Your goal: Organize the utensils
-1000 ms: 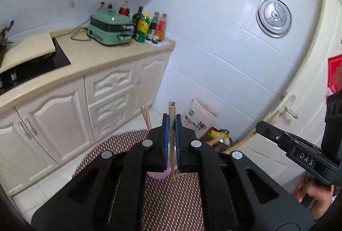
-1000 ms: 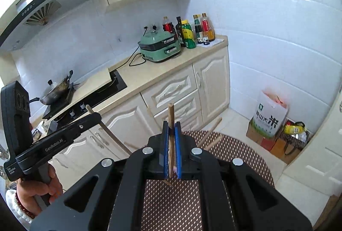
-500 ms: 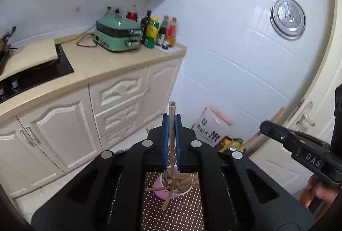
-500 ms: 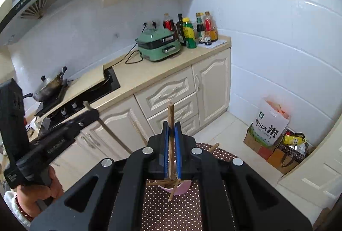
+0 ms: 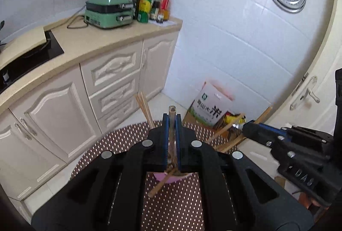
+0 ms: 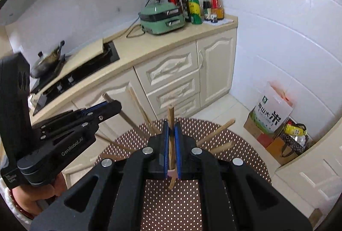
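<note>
My left gripper (image 5: 171,118) is shut on a wooden chopstick (image 5: 172,124) that stands up between its blue pads. My right gripper (image 6: 171,126) is shut on another wooden chopstick (image 6: 171,117). Both hover over a pink cup (image 5: 165,177) on a round brown polka-dot table (image 5: 175,205); the cup is mostly hidden behind the jaws. Several chopsticks (image 5: 145,109) stick out of the cup at angles, also seen in the right wrist view (image 6: 215,130). The right gripper appears at the right of the left wrist view (image 5: 252,126), the left gripper at the left of the right wrist view (image 6: 115,106).
Cream kitchen cabinets (image 6: 171,72) and a counter with a green appliance (image 6: 162,17), bottles (image 6: 198,6) and a hob with a wok (image 6: 47,60) stand behind the table. A rice bag (image 6: 273,109) and boxes sit on the floor by the tiled wall.
Both grippers, each still holding its chopstick, have tilted down and moved closer over the pink cup. The two grippers have come nearer to each other.
</note>
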Tool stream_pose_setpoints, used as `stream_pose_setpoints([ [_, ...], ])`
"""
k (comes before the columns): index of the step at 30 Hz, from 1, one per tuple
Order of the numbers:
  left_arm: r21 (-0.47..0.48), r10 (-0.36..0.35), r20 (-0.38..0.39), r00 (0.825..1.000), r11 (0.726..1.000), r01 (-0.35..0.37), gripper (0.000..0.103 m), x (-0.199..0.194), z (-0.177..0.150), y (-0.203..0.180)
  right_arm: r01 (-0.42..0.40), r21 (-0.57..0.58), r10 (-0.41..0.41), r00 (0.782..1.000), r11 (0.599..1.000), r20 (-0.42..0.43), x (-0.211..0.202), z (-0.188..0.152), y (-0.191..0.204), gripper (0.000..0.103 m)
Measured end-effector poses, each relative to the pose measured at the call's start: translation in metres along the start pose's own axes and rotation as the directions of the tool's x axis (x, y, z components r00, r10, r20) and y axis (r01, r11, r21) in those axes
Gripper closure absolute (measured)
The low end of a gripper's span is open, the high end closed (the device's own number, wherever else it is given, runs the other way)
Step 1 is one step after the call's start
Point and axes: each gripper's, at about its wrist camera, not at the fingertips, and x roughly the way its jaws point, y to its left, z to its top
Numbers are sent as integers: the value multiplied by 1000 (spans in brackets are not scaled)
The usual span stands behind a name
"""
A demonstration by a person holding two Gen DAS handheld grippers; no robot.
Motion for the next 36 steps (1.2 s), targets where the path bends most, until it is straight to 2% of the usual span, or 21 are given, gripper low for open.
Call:
stream_pose_setpoints([
  [7, -21, -31, -88, 996, 999, 29, 95, 8, -14, 3, 3, 5, -3, 998, 1000, -67, 16, -18, 6, 98],
  [11, -24, -40, -116, 992, 999, 38, 91, 5, -18, 4, 2, 42, 1, 998, 999, -66, 10, -21, 6, 97],
  [13, -22, -38, -113, 993, 999, 36, 82, 0, -19, 4, 4, 54, -1, 998, 999, -57, 5, -21, 6, 96],
  [14, -21, -39, -108, 993, 999, 37, 68, -5, -19, 4, 4, 58, -1, 999, 998, -52, 3, -21, 7, 95],
  [15, -19, -33, -97, 995, 999, 31, 48, -10, -20, 4, 7, 63, -4, 999, 998, -44, -1, -20, 7, 92],
  [19, 6, -24, -61, 998, 1000, 24, 46, -32, -22, 4, 17, 66, -16, 1000, 998, -10, -17, -24, 15, 83],
  [25, 6, -20, -33, 999, 1000, 21, 43, -65, -32, 10, 37, 65, -40, 998, 997, 40, -47, -35, 32, 80],
  [30, 56, 9, 8, 1000, 998, -10, 42, -107, -48, 12, 96, 52, -103, 984, 994, 143, -90, -52, 56, 77],
  [33, 62, 7, 42, 999, 998, -9, 35, -137, -60, 13, 112, 40, -117, 975, 993, 187, -114, -64, 71, 70],
  [35, 81, 17, 66, 998, 996, -23, 34, -156, -68, 12, 115, 28, -118, 970, 993, 213, -132, -75, 84, 60],
  [36, 93, 21, 77, 997, 995, -28, 34, -165, -73, 11, 116, 25, -119, 967, 993, 224, -139, -79, 88, 59],
])
